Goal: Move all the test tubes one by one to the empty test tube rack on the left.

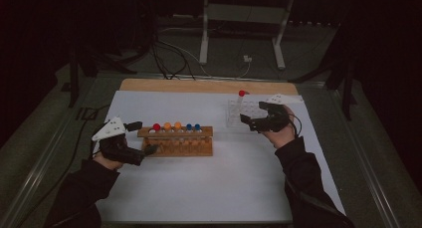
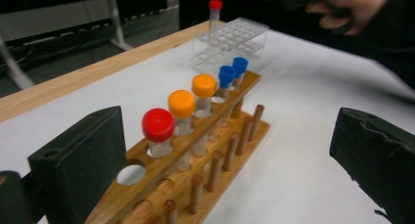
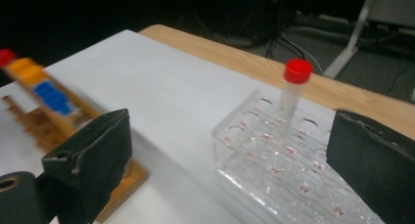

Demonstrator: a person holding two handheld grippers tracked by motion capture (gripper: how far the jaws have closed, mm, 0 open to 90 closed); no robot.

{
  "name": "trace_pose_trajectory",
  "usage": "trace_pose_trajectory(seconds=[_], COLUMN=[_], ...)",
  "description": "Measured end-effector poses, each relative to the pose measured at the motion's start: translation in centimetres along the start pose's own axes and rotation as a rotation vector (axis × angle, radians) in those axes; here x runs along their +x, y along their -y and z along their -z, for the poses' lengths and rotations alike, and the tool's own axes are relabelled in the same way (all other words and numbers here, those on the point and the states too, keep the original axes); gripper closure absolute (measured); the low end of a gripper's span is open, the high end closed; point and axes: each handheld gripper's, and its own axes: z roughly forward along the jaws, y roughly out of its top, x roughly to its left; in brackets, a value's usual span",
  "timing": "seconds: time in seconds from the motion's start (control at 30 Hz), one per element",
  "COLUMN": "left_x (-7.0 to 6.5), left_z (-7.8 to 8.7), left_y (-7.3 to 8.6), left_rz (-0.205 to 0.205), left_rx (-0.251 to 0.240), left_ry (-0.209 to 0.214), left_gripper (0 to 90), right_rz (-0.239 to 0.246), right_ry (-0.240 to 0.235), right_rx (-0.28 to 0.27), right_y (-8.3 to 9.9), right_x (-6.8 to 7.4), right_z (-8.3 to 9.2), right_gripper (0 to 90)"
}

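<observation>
A wooden tube rack (image 1: 176, 141) (image 2: 230, 131) stands left of centre and holds one red-capped tube (image 2: 158, 126), two orange-capped tubes (image 2: 181, 104) and two blue-capped tubes (image 2: 226, 75). My left gripper (image 1: 143, 137) (image 2: 230, 136) is open, its jaws straddling the rack's left end without pressing on it. At the back right is a clear plastic rack (image 1: 239, 113) (image 3: 284, 180) with a single red-capped tube (image 1: 241, 94) (image 3: 293, 92) upright in it. My right gripper (image 1: 253, 113) (image 3: 235, 131) hovers open just in front of that clear rack, holding nothing.
A white sheet (image 1: 209, 188) covers the table, with a bare wooden strip (image 1: 209, 85) along the far edge. Beyond it, white desk legs (image 1: 204, 34) and cables (image 1: 169, 58) lie on the dark floor.
</observation>
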Motion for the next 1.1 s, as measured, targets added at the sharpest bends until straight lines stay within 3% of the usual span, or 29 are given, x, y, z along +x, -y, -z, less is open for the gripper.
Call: trace_pose_trajectory(seconds=[0.1,0.2,0.33,0.7,0.87,1.1], left_x=[0.1,0.1,0.3,0.4,0.4,0.4], left_z=[0.1,0.2,0.3,0.0,0.0,0.0], left_y=[0.3,0.6,0.9,1.3,1.4,1.3], left_rz=[0.005,0.010,0.013,0.014,0.017,0.021], left_rx=[0.001,-0.005,-0.005,0.008,0.007,0.005], left_ry=[0.002,0.001,0.000,0.009,0.010,0.016], left_gripper=[0.5,0.5,0.5,0.5,0.5,0.5], right_rz=[-0.032,-0.082,-0.120,-0.129,-0.108,-0.082], right_ry=[0.042,0.084,0.131,0.213,0.210,0.223], right_rx=[0.022,0.047,0.056,0.144,0.133,0.116], right_y=[0.2,0.4,0.4,-0.3,-0.5,-0.8], right_x=[-1.0,-2.1,-3.0,-3.6,-3.4,-3.1], right_z=[-1.4,-2.7,-4.4,-8.9,-9.5,-9.2], right_gripper=[9.4,25.8,39.9,58.4,73.1,74.9])
